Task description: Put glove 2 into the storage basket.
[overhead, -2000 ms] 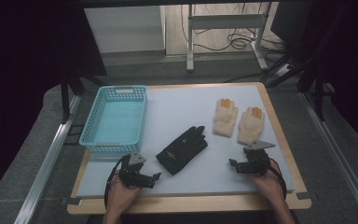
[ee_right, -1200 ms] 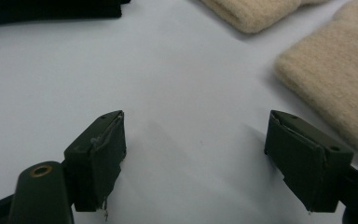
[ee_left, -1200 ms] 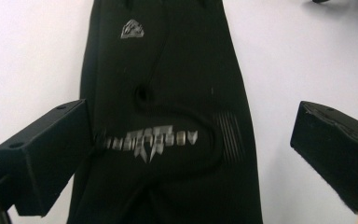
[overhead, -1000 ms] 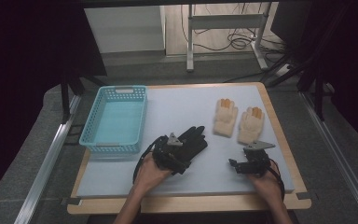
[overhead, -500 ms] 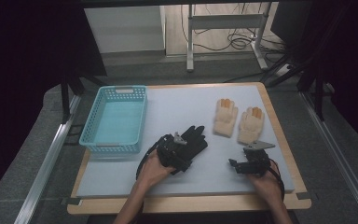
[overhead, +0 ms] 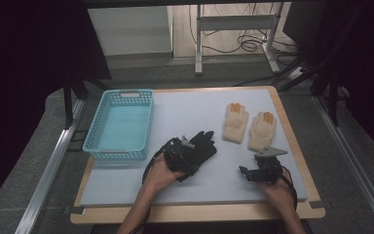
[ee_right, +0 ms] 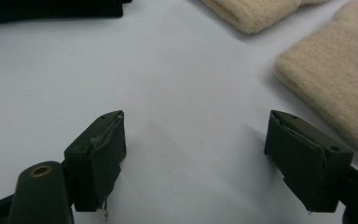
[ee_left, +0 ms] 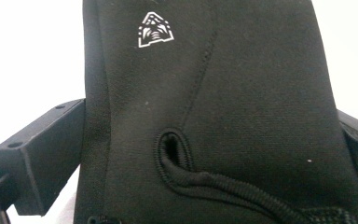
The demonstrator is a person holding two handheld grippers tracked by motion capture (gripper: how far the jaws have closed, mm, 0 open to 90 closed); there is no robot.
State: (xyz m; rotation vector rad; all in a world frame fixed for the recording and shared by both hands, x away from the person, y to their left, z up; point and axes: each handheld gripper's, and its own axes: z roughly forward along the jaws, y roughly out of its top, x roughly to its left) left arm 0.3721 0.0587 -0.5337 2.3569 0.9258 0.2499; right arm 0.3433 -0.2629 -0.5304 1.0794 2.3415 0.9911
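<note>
A black glove (overhead: 203, 145) with a small white logo lies mid-table, its fingers pointing away. My left gripper (overhead: 187, 153) is at its cuff. In the left gripper view the black glove (ee_left: 242, 70) lies flat between the two jaws of the left gripper (ee_left: 200, 154), which stand wide on either side of it, so it is open around the cuff. My right gripper (overhead: 258, 168) rests near the front right of the white mat. In its own view the right gripper (ee_right: 196, 154) is open over bare mat. Two beige gloves (overhead: 235, 124) (overhead: 262, 129) lie just beyond it.
A light blue plastic basket (overhead: 117, 153) stands at the left of the mat (overhead: 185, 107). The beige gloves (ee_right: 331, 79) lie close ahead and to the right of the right jaws, and an edge of the black glove (ee_right: 51, 9) is far left.
The left hand has moved from the front edge up and right to the black glove, then a little further onto its cuff. The right hand has stayed still.
</note>
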